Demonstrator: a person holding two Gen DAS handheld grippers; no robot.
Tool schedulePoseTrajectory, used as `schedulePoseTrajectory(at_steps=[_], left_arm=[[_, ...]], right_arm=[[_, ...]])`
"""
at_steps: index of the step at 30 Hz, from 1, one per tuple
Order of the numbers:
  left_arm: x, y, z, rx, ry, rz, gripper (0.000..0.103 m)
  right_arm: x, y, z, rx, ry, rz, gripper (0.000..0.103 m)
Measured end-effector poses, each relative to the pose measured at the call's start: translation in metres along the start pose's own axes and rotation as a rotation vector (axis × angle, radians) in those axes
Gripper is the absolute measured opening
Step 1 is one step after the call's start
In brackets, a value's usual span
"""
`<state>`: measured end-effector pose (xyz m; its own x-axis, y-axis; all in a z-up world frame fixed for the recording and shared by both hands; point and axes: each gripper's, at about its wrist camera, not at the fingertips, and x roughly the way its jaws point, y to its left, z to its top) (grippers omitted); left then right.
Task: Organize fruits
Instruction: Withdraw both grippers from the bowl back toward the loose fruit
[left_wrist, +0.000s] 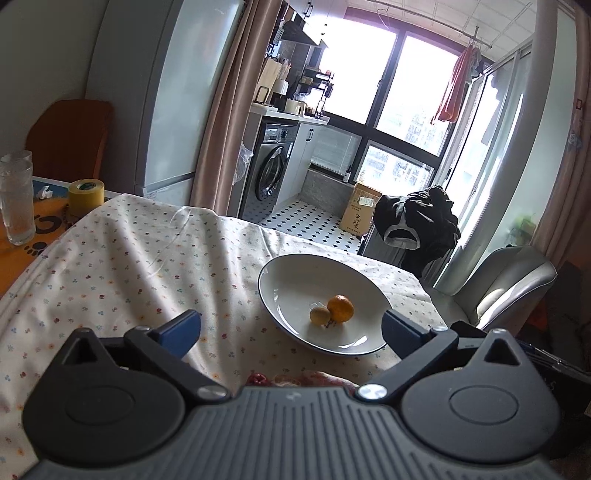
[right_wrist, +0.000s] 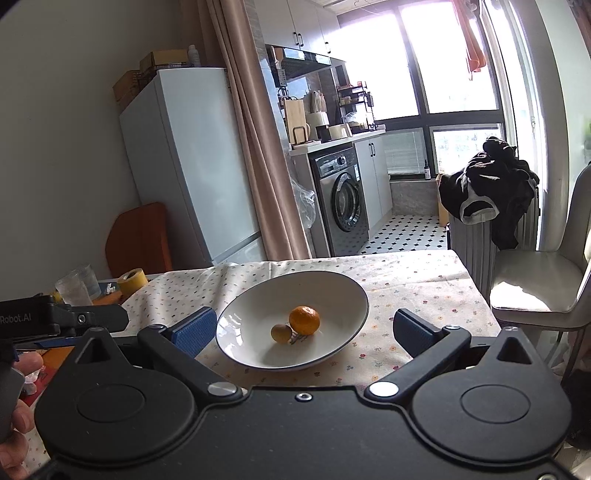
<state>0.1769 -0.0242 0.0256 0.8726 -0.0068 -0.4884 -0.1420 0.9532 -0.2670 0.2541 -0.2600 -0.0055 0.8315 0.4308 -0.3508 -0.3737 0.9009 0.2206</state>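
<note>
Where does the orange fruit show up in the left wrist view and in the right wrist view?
Left wrist: orange fruit right of centre, in the white bowl, touching the small brown fruit.
Right wrist: orange fruit near centre, same bowl.
Shared landmark: washing machine.

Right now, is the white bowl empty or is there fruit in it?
Not empty. The bowl holds two fruits: an orange and a smaller brownish-green fruit touching it. The rest of the bowl is bare.
</note>
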Motion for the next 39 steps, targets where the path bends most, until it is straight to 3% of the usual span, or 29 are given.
schedulePoseTrajectory(at_steps=[6, 15, 27, 35, 39], left_arm=[[-0.025, 0.012, 0.005, -0.005, -0.018, 0.014, 0.103], [-0.051, 0.024, -0.001, 0.036, -0.027, 0.015, 0.103], [-0.073, 0.038, -0.018, 0.120, 0.005, 0.046, 0.103], [-0.071, 0.045, -0.035, 0.137, 0.029, 0.060, 0.103], [-0.069, 0.048, -0.041, 0.128, 0.028, 0.064, 0.102]], right_arm=[[-0.015, 0.005, 0.002, -0.023, -0.001, -0.024, 0.103], [-0.029, 0.015, -0.002, 0.015, 0.007, 0.013, 0.103], [-0.050, 0.037, -0.015, -0.101, 0.029, 0.045, 0.103], [-0.052, 0.035, -0.026, -0.101, 0.072, 0.079, 0.102], [-0.048, 0.039, -0.033, -0.107, 0.102, 0.108, 0.092]])
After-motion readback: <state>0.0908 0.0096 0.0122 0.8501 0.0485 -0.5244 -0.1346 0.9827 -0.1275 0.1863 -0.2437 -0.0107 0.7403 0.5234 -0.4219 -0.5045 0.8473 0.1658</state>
